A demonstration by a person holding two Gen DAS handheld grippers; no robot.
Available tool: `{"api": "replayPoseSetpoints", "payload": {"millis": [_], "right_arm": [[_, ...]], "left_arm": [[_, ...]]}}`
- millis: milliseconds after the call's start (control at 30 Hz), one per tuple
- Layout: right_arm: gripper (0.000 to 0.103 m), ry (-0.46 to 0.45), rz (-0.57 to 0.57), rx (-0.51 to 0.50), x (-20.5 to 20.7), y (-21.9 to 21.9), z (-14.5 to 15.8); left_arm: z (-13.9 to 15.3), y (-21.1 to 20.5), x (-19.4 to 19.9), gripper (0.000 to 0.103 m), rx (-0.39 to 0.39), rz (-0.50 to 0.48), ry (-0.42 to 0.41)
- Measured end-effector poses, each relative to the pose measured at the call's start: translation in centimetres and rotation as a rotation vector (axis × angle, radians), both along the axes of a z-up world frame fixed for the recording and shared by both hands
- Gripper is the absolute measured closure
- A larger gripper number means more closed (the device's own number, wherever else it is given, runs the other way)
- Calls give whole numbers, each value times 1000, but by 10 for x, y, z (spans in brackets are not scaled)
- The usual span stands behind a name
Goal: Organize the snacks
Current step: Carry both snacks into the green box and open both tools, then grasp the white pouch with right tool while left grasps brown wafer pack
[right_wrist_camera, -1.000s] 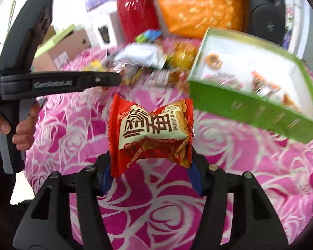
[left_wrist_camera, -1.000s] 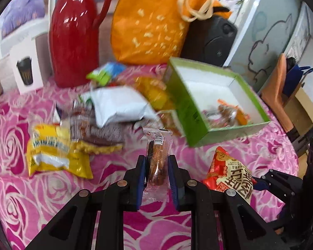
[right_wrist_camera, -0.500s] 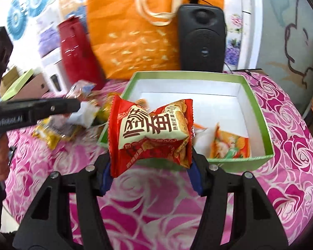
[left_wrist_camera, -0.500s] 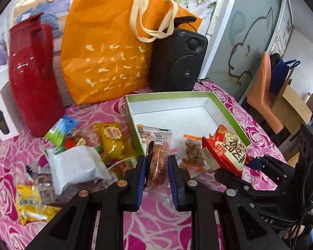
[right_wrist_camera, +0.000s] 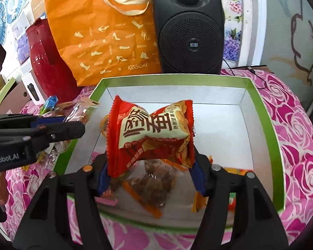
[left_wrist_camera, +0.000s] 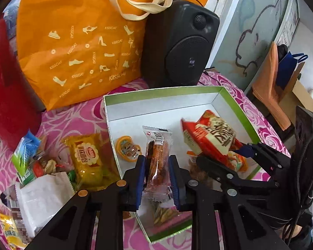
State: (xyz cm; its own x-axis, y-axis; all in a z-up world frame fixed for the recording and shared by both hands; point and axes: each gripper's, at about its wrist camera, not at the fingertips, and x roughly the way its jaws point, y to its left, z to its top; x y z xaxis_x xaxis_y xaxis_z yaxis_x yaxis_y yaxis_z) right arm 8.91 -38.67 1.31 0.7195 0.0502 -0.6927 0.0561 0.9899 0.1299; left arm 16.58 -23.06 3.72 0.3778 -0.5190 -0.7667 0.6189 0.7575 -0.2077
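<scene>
Left wrist view: my left claw (left_wrist_camera: 157,179) is clamped on a slim clear-plastic packet of brown fried snack (left_wrist_camera: 158,158), its long axis running straight ahead along the fingers, blue pads pinching it mid-length. The packet hangs above the near left part of the shallow green-rimmed cardboard box with a white inside (left_wrist_camera: 162,101), so I judge the release only needs a drop; the box floor lies directly below and ahead. To its right, my right claw (left_wrist_camera: 225,156) grips a puffy red foil bag with bold characters (left_wrist_camera: 210,137), also over the box, nearer the right wall. From the right wrist view that bag is squeezed at its middle, bulging at both ends, and sits across the jaws, crinkly and glossy, above a clear pack of brown pieces with orange edges lying on the box floor. Both claws are about equally close to the drop point; each load is already inside the rim's outline.

A small round orange cup snack (left_wrist_camera: 128,149) rests on the white floor just left of my packet. Outside the box, on the pink rose-patterned surface (left_wrist_camera: 73,120), a yellow soft-bread packet (left_wrist_camera: 86,156) and a white pouch (left_wrist_camera: 43,191) remain loose. Behind stand an orange paper tote (left_wrist_camera: 79,48) and a black speaker (left_wrist_camera: 179,45).
</scene>
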Motion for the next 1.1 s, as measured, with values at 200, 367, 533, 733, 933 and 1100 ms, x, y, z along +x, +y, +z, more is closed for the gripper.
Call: {"api": "replayPoseSetpoints", "payload": {"millis": [200,367,533,733,933,1100], "right_arm": [[1,-23,-8,-72,1,-3,-9],[1,-9,-28,-69,-2,-7,-8],[1,-17,-37,-75,-9,-3,2],[1,-60,-7,-112,-23,19,24],[1,-96,42,-127,-37,51,39],[1,-107,80,-118,-47,74,44]], "left_arm": [[1,8,-3,7,26,111,-141],[0,11,3,7,51,140,-127],[6,22,-3,7,39,153,-134],[22,41,-21,7,17,172,-165],[36,65,-41,7,38,218,-199],[45,93,-61,7,29,258,-198]]}}
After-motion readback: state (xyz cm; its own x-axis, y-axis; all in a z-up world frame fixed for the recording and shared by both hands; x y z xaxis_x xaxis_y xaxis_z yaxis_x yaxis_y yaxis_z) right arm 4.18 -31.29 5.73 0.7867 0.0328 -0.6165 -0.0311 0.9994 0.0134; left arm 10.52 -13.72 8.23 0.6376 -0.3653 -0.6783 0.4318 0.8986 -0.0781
